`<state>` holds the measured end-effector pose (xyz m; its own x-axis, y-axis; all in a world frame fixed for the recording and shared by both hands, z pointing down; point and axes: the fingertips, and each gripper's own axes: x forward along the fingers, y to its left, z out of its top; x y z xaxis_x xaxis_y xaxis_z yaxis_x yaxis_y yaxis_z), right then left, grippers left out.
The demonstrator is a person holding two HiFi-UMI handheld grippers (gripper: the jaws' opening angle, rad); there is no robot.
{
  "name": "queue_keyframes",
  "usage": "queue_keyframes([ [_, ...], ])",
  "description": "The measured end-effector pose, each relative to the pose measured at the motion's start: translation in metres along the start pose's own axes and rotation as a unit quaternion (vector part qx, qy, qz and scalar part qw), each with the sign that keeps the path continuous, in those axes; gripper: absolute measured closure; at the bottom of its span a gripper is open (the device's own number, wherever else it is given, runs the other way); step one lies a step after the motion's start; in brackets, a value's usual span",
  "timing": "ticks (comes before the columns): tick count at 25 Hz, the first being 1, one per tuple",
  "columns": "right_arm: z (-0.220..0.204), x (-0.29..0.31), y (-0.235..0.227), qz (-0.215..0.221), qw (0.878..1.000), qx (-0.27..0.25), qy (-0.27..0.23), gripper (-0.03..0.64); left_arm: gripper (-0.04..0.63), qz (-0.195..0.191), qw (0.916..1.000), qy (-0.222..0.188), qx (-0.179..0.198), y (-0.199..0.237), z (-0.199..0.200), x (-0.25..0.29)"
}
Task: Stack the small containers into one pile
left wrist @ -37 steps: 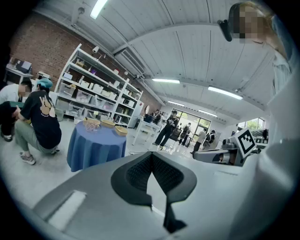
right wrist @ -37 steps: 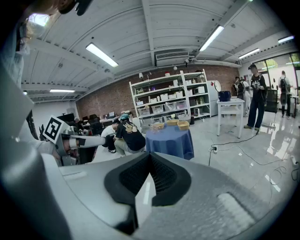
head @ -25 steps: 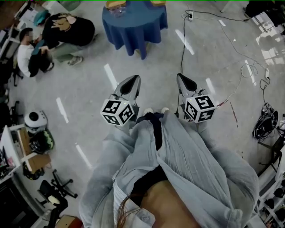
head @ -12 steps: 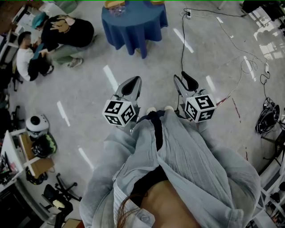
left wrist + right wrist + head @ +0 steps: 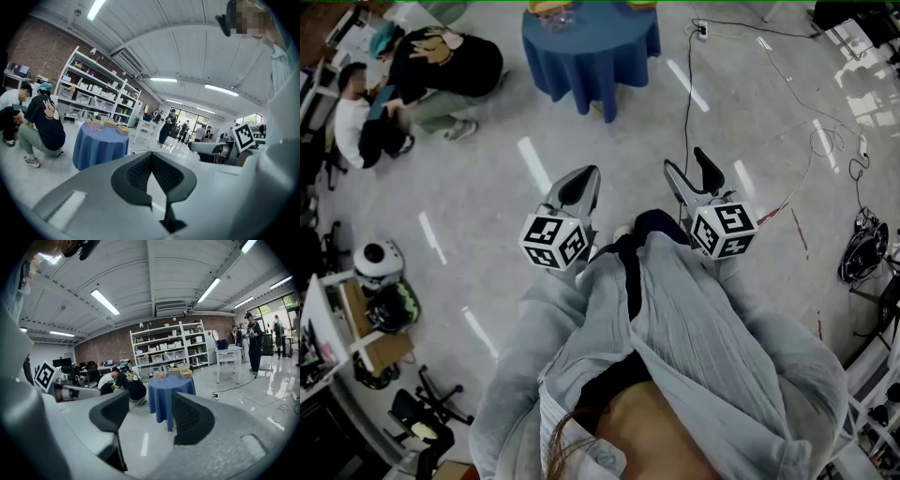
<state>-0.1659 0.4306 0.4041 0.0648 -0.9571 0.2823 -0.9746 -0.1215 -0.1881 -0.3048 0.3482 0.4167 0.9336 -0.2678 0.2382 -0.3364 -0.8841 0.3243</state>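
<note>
You hold the left gripper point(image 5: 583, 172) and the right gripper point(image 5: 687, 169) low at your waist, aimed toward the far round tabletop point(image 5: 591, 56). I judge this is because the work isn't within reach: the small containers point(image 5: 173, 372) sit on that tabletop, well apart from you. The left jaws are together on nothing. The right jaws are opening, with only floor between them. The containers seem to stand upright, mouths up, side by side, but they are too small to show a long axis.

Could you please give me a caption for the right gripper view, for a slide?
Right gripper, jaws opening and empty, aimed at a blue-clothed round table carrying small baskets.
</note>
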Motion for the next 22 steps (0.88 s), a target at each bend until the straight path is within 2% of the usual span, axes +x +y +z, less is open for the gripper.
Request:
queue_keyframes([
  [11,0.005,0.025,-0.015,0.005,1.0,-0.001,0.007,0.333,0.581,0.017,0.9998,0.002,-0.005,0.02,0.006,0.018],
  [22,0.036,0.087,-0.073,0.022,1.0,-0.006,0.013,0.333,0.58,0.032,0.9995,-0.007,0.002,0.046,0.043,0.089],
])
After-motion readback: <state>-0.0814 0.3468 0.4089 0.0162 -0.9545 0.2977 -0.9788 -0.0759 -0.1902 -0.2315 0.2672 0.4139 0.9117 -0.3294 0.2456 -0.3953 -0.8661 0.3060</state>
